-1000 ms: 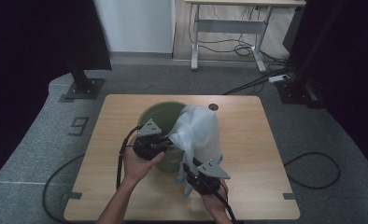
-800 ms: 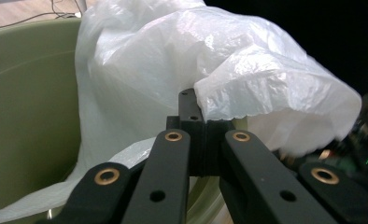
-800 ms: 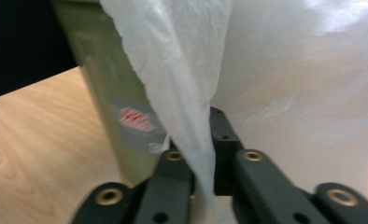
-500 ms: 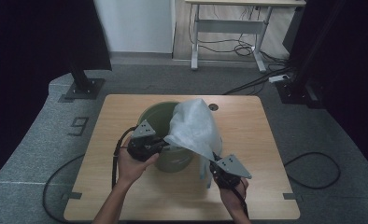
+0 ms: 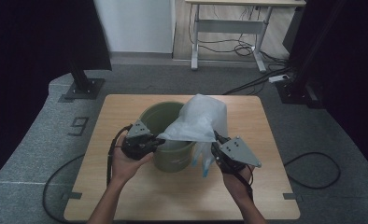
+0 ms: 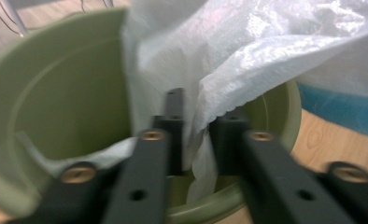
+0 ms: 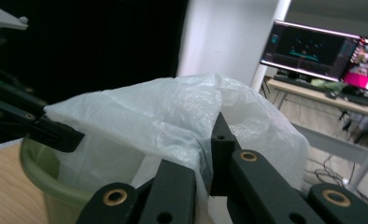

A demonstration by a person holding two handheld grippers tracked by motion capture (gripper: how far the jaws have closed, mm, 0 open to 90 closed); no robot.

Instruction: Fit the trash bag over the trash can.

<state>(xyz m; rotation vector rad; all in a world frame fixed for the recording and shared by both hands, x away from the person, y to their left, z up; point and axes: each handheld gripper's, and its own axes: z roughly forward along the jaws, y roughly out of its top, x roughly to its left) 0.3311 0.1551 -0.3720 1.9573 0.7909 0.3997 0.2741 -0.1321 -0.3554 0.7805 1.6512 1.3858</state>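
High view: right gripper [image 5: 216, 138] is clamped on the white plastic bag [image 5: 198, 122], while the left gripper [image 5: 159, 141], jaws just opening, has bag film loose between them at the green bucket [image 5: 166, 161], table centre. Best next: spread the bag mouth toward three and nine o'clock, over the rim.

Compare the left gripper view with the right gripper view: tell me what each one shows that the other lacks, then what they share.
Left gripper view: the inside wall of the green bucket, a blue edge of the plastic bag at right, and bag film between the left gripper jaws, which have just been opening.

Right gripper view: a lit monitor on a desk, a white wall, and the right gripper shut on a fold of the bag.

Both: the white translucent bag draped over the bucket's rim, and the wooden table.
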